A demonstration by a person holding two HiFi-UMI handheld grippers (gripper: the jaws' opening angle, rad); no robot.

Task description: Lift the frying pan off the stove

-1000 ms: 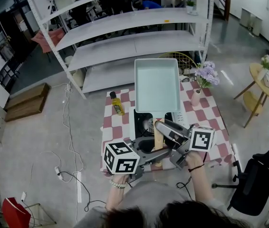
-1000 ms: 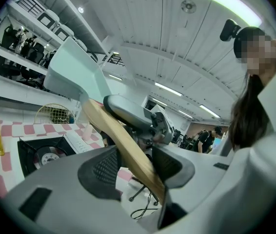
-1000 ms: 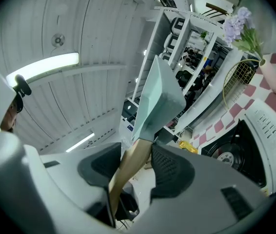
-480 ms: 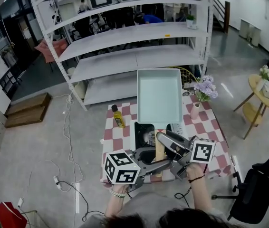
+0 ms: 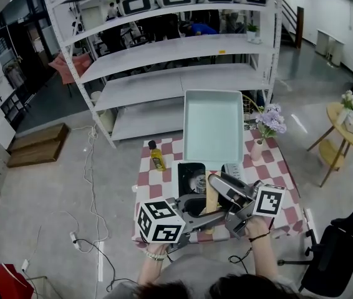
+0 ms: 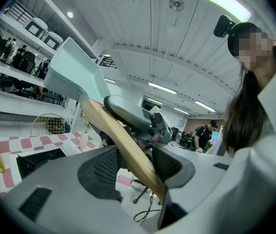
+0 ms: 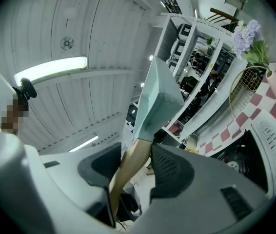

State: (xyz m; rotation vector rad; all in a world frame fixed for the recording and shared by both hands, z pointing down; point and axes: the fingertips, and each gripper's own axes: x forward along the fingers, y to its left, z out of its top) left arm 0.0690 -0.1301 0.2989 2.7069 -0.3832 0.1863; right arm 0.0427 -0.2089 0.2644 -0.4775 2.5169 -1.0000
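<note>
The frying pan (image 5: 214,124) is lifting a little higher off the stove (image 5: 192,178), its far rim reaching further past the worktop's (image 5: 276,167) back edge toward the shelving (image 5: 164,80). The left claw (image 5: 217,212) and right claw (image 5: 214,180) are drifting slightly rightward with its wooden handle (image 5: 211,198).

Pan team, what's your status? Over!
Left gripper, right gripper both shut on wooden handle. Frying pan lifted clear of stove. Nothing blocking.
</note>
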